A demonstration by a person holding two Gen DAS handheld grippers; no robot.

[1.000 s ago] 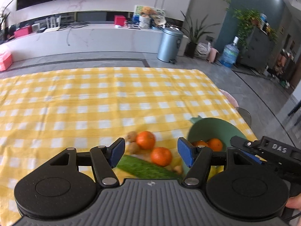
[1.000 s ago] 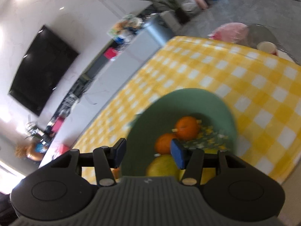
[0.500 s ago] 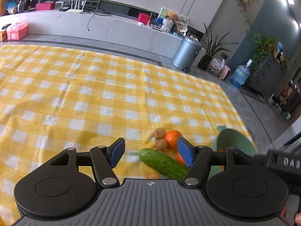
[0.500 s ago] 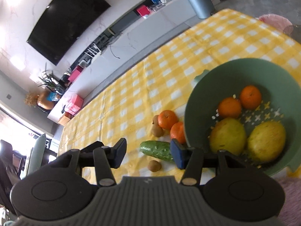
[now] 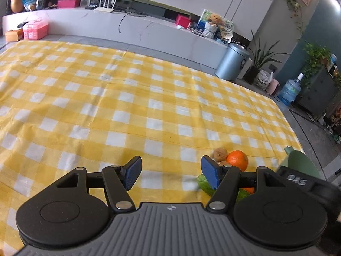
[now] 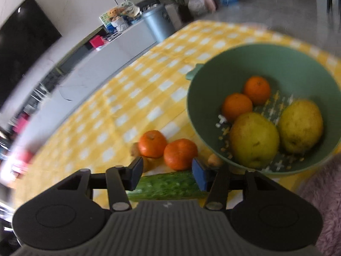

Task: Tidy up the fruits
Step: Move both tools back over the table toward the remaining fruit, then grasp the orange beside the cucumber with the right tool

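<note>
In our left wrist view the left gripper [image 5: 169, 171] sits low in the middle of the frame, its jaws wide apart with only the yellow checked cloth [image 5: 127, 98] between them. Right of its right pad, in the lower right, we see a kiwi [image 5: 219, 154] touching an orange [image 5: 237, 160], with the cucumber [image 5: 203, 182] partly hidden behind the finger. At the far right edge a slice of the green bowl [image 5: 302, 163] shows

In our right wrist view, which is blurred, the right gripper [image 6: 166, 171] is at lower centre, jaws moderately apart and holding nothing; the cucumber [image 6: 168, 185] lies across the gap below the pads, not pressed by them. Just above the gap two oranges [image 6: 152, 143] [image 6: 180, 154] touch each other on the cloth [image 6: 119, 115], with a kiwi [image 6: 134, 149] at the left one's edge and another [image 6: 214, 160] by the bowl's rim. The bowl [image 6: 217, 74] fills the right of the frame and holds two oranges [image 6: 236, 106] [image 6: 257, 89] and two pears [image 6: 254, 139] [image 6: 300, 125]
</note>
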